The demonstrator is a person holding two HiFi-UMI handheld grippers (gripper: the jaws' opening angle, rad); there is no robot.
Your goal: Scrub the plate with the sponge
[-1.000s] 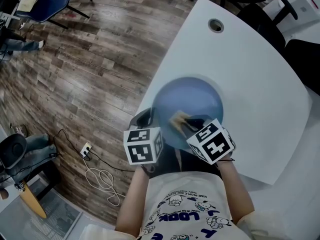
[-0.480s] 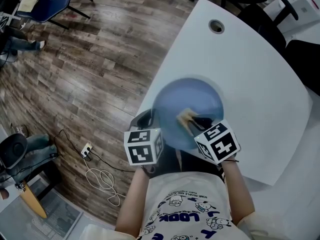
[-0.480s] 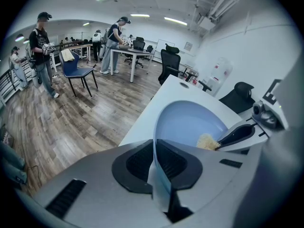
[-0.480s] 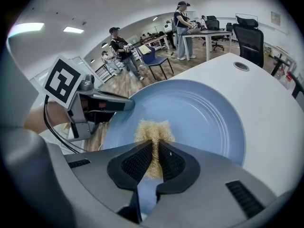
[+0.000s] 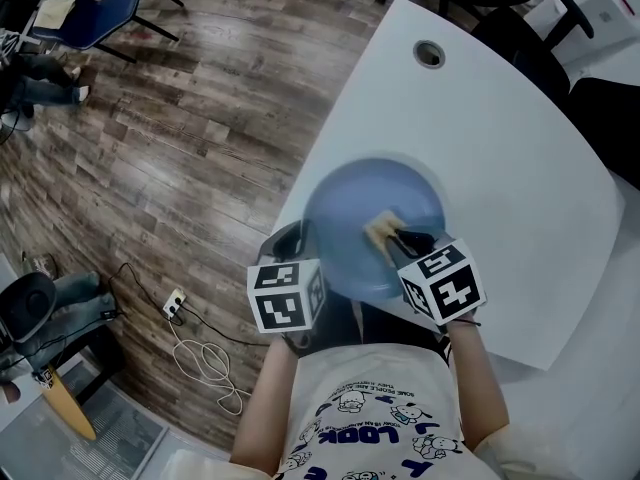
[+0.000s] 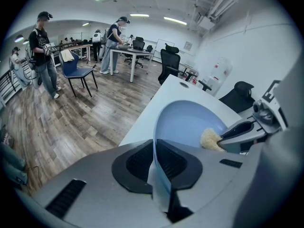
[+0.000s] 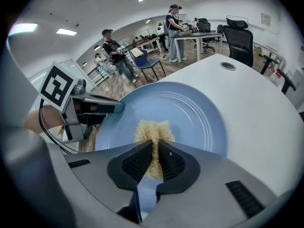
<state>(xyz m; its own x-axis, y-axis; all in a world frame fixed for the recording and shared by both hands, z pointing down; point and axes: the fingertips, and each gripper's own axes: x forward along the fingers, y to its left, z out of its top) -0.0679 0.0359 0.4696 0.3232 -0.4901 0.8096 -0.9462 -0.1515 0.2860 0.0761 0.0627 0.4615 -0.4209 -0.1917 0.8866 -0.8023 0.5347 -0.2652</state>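
A round blue plate [image 5: 340,223] is held tilted over the near edge of the white table [image 5: 520,158]. My left gripper [image 5: 300,240] is shut on the plate's rim [image 6: 155,148] at its near left side. My right gripper [image 5: 398,236] is shut on a tan fibrous sponge [image 5: 381,229], which presses on the plate's inner face right of centre. In the right gripper view the sponge [image 7: 153,133] sticks out from between the jaws onto the plate [image 7: 190,113]. From the left gripper view, the sponge [image 6: 211,138] shows at the plate's far right.
The table has a round cable hole [image 5: 429,53] at its far end. Black office chairs [image 5: 520,18] stand beyond the table. Wood floor [image 5: 200,118] lies to the left, with a blue chair [image 5: 95,3] and a white cable [image 5: 205,358]. People stand in the background [image 6: 43,51].
My right gripper has slid the sponge across the plate, from near its centre toward the right and slightly away. The left gripper and the plate have stayed nearly still.
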